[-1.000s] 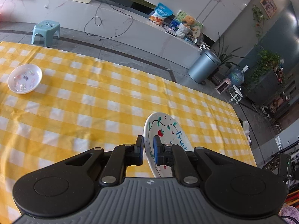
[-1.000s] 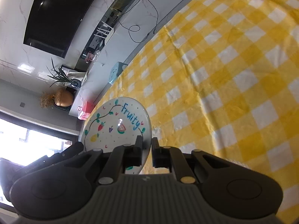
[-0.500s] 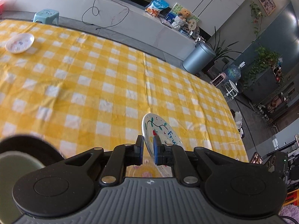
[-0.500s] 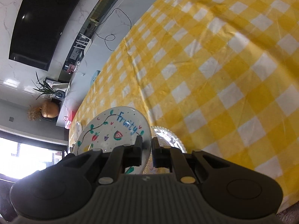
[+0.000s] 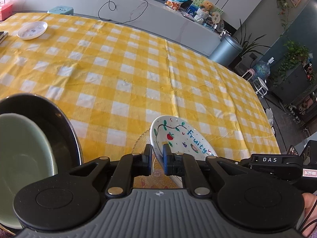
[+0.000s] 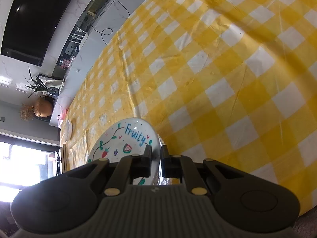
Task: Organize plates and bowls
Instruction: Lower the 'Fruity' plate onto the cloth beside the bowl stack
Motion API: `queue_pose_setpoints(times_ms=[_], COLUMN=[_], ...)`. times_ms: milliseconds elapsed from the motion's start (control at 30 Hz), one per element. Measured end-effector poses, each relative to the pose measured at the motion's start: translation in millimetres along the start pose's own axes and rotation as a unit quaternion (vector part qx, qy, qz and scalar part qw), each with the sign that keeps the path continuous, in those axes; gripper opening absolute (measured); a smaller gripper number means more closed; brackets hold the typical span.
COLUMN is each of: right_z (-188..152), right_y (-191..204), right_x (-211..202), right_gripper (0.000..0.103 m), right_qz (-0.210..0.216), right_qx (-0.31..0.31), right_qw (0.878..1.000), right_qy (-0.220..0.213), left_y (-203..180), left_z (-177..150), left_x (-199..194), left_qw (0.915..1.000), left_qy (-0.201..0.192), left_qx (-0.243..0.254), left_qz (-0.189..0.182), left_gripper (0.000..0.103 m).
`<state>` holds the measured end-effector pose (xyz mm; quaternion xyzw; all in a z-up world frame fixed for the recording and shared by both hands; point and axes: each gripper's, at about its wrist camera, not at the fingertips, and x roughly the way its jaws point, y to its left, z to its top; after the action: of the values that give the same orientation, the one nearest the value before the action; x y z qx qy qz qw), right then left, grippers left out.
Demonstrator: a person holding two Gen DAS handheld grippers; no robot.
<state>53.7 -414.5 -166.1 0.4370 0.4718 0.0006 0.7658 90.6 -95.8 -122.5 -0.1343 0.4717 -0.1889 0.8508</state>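
A white plate (image 5: 178, 138) painted with fruit and the word "Fruity" hangs tilted just above the yellow checked tablecloth (image 5: 122, 75). My left gripper (image 5: 157, 152) is shut on its near rim. My right gripper (image 6: 156, 153) is shut on the opposite rim of the same plate (image 6: 122, 140); its black body (image 5: 273, 160) shows at the right in the left wrist view. Under the plate a clear glass plate (image 5: 141, 142) with a scalloped rim lies on the cloth, mostly hidden.
A pale green bowl (image 5: 23, 154) sits inside a black bowl (image 5: 59, 130) at the near left. A small white dish (image 5: 32, 30) lies at the far left of the table. A hand (image 5: 309, 204) shows at the right edge.
Both grippers carried the Fruity plate back toward the near table edge and lower. The glass plate now lies under it. The black and green bowls came into view at the left.
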Motion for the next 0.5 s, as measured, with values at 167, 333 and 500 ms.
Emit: queue_pose_setpoints(times_ms=[167, 333, 500], right_z=[-1, -2, -2], right_y=[1, 1, 2], right_x=[5, 6, 6], right_gripper=[0.008, 0.008, 0.008], right_qz=[-0.018, -0.024, -0.029], right_qx=[-0.016, -0.024, -0.034], right_qw=[1.0, 0.999, 0.999], right_qy=[0.002, 0.003, 0.002], left_y=[-3, -6, -10], left_z=[-8, -13, -18], left_x=[3, 5, 7], left_qw=[0.9999, 0.9996, 0.999], left_qy=[0.002, 0.004, 0.006], left_qx=[0.003, 0.008, 0.014], left_qz=[0.013, 0.027, 0.043], left_gripper=[0.012, 0.012, 0.013])
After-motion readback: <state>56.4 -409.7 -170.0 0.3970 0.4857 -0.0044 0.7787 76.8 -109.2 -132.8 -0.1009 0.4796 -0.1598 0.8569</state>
